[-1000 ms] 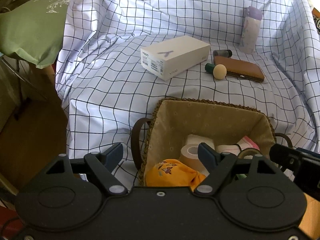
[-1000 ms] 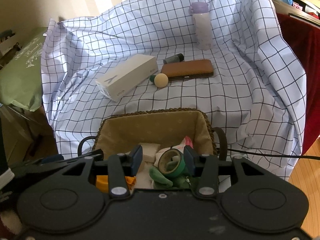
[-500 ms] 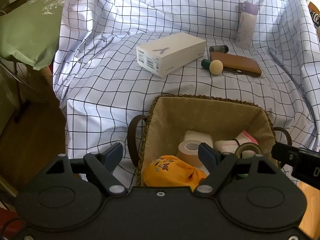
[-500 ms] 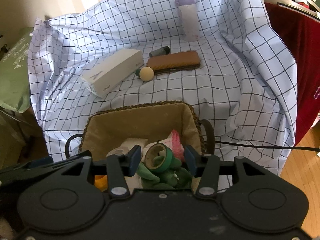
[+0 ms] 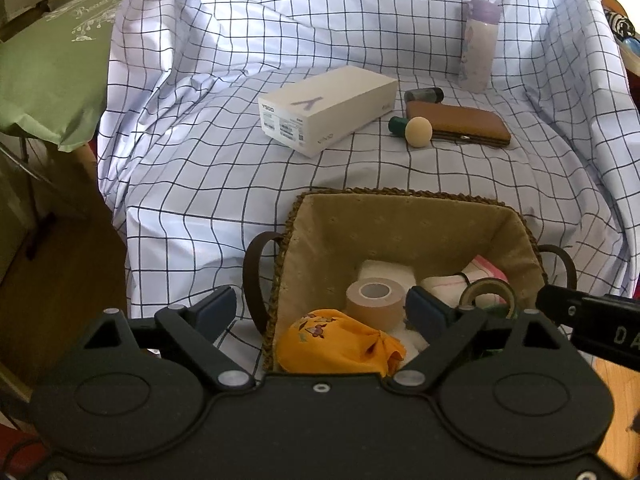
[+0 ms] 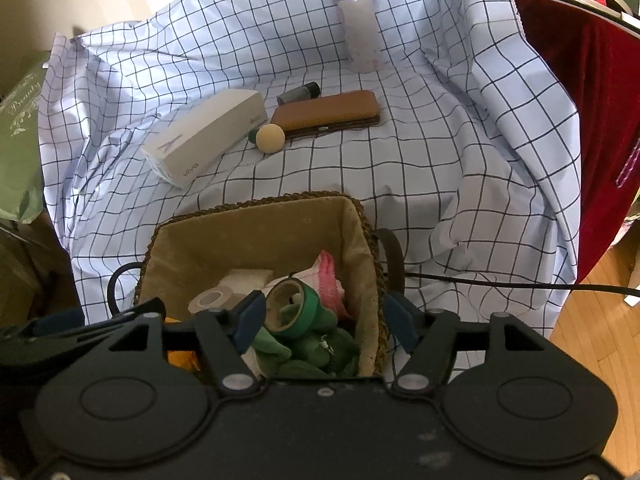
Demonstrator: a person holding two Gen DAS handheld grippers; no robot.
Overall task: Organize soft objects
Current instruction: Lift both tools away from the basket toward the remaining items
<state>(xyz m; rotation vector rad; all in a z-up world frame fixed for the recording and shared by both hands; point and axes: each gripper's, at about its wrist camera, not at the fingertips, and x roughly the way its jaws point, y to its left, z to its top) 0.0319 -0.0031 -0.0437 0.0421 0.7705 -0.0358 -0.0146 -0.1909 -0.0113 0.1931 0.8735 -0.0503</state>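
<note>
A woven basket with a tan lining sits at the near edge of the checked cloth. It holds an orange cloth, a beige tape roll, a white pad, a pink-and-white cloth, a green tape roll and a green soft toy. My left gripper is open and empty above the basket's near left corner. My right gripper is open above the green roll and toy, with nothing held.
On the checked cloth behind the basket lie a white phone box, a brown wallet, a beige ball with a green base, a small dark tube and a lilac bottle. A green cushion is left; red fabric right.
My right gripper's fingers have spread wide; they stood close around the green tape roll before. Both grippers have drawn back slightly from the basket.
</note>
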